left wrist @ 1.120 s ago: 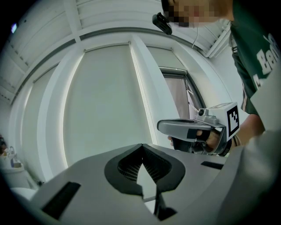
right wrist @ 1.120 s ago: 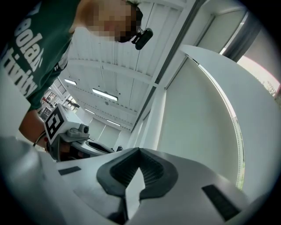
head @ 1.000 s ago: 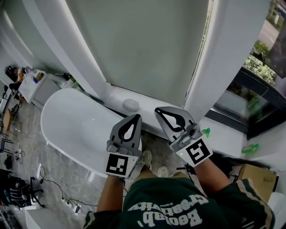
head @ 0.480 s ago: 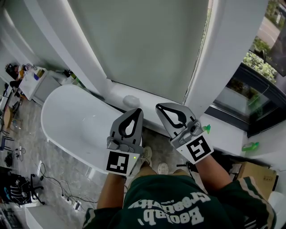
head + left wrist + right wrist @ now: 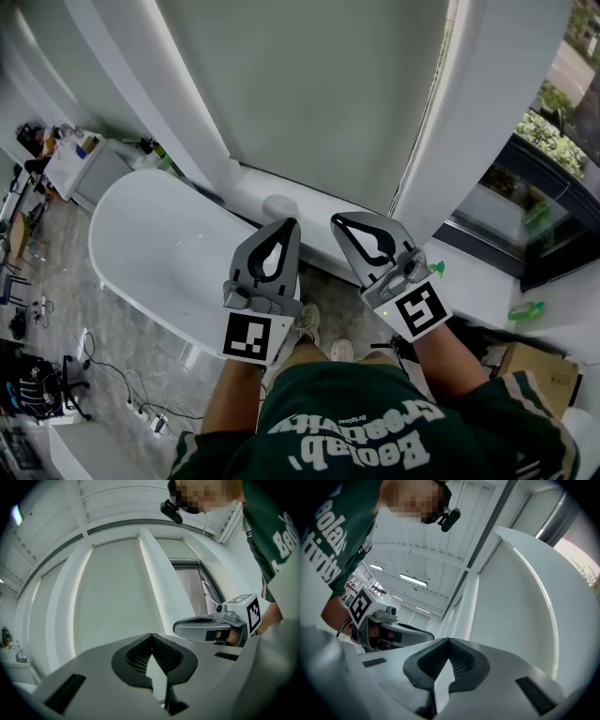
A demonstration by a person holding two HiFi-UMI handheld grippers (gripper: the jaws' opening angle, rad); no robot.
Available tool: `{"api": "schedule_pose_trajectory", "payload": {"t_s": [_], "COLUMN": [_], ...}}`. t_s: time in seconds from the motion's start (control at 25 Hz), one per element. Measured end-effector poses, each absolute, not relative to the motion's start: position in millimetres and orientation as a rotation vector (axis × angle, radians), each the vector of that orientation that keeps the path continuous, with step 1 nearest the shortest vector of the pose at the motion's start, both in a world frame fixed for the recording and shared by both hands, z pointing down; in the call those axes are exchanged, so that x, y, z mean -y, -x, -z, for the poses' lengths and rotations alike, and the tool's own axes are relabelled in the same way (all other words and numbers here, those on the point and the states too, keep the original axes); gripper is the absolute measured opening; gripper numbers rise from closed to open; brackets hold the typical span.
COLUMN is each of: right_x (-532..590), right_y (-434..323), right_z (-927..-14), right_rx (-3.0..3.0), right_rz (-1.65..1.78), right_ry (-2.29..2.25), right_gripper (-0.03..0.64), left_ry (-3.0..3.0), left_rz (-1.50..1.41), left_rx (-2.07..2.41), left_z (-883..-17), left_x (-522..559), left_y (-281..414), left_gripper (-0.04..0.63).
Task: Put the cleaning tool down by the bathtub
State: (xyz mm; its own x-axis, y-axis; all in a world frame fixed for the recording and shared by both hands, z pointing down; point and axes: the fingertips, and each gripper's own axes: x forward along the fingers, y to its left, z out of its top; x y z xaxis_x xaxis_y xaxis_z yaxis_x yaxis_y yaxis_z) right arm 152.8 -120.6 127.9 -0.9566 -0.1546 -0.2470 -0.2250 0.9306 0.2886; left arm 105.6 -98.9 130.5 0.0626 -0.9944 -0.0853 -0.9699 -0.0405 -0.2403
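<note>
Both grippers are held out level in front of the person, side by side over the gap between tub and window ledge. My left gripper (image 5: 286,226) is shut with nothing between its jaws; its tips meet in the left gripper view (image 5: 151,637). My right gripper (image 5: 343,221) is shut and empty too, its tips closed in the right gripper view (image 5: 449,642). The white bathtub (image 5: 155,248) lies below and to the left of the left gripper. A small round white object (image 5: 278,205) rests on the ledge behind the tub. I cannot make out a cleaning tool in either gripper.
A pale roller blind (image 5: 309,84) and white window frame fill the far side. Green spray bottles (image 5: 527,309) stand on the sill at the right. A cardboard box (image 5: 539,375) sits lower right. Cables and gear (image 5: 56,389) litter the floor left of the tub.
Both grippers stay shut and side by side. The whole scene has drifted slightly up in the head view; nothing was picked up or let go.
</note>
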Motion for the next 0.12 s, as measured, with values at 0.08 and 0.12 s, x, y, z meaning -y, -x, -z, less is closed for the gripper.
{"api": "schedule_pose_trajectory", "payload": {"t_s": [0.08, 0.12], "right_x": [120.5, 120.3], "right_y": [-151.7, -151.0], "right_z": [-127.7, -127.4], "right_rx": [-2.868, -2.868], "right_rz": [-0.465, -0.465], "right_ry": [0.290, 0.293], "right_gripper": [0.015, 0.015], "left_ry": [2.100, 2.098], "left_rz": [0.136, 0.128], "left_rx": [-2.012, -2.020], "left_z": [-128.4, -127.5], "left_x": [96.7, 95.6], "left_y": [-101.9, -99.9], "left_gripper": [0.009, 0.009]}}
